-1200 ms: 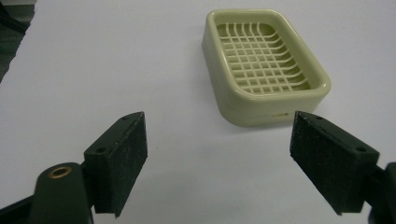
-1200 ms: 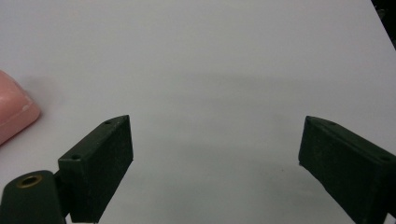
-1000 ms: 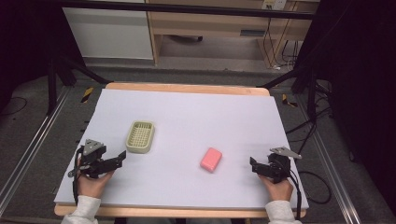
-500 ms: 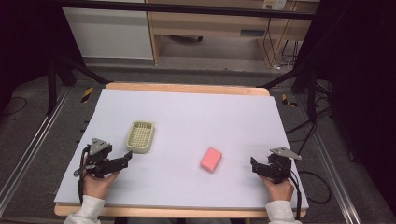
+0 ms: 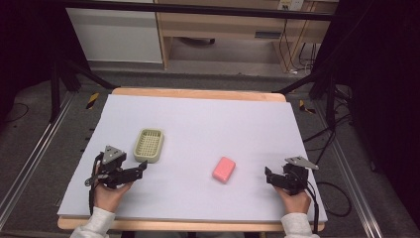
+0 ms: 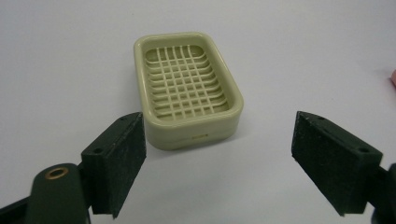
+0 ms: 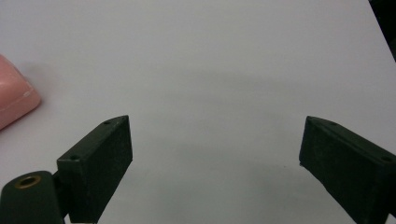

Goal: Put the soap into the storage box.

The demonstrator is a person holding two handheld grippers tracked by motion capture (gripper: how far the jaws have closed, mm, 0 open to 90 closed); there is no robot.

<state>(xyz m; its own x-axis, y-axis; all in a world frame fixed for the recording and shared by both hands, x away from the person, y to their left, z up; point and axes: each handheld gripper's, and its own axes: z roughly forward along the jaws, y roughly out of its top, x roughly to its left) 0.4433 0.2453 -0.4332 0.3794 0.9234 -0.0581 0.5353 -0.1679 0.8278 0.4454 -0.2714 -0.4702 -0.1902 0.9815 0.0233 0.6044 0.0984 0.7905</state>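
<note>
The left claw [image 5: 141, 168] is wide open and holds nothing. Its tips sit just at the near end of the green soap dish [image 5: 148, 145], which rests on the desk [image 5: 198, 119]. From that claw, the dish lies at about twelve o'clock. In the left gripper view one pad [image 6: 122, 158] is already beside the dish's near corner, so the claw could bump the dish and slide it away, because the dish looks light. A grab on only one corner could make it tip or spin. The right claw [image 5: 268, 174] is open and empty too, with the pink soap [image 5: 224, 169] near it at about nine o'clock. A careless reach could knock the soap sideways.
</note>
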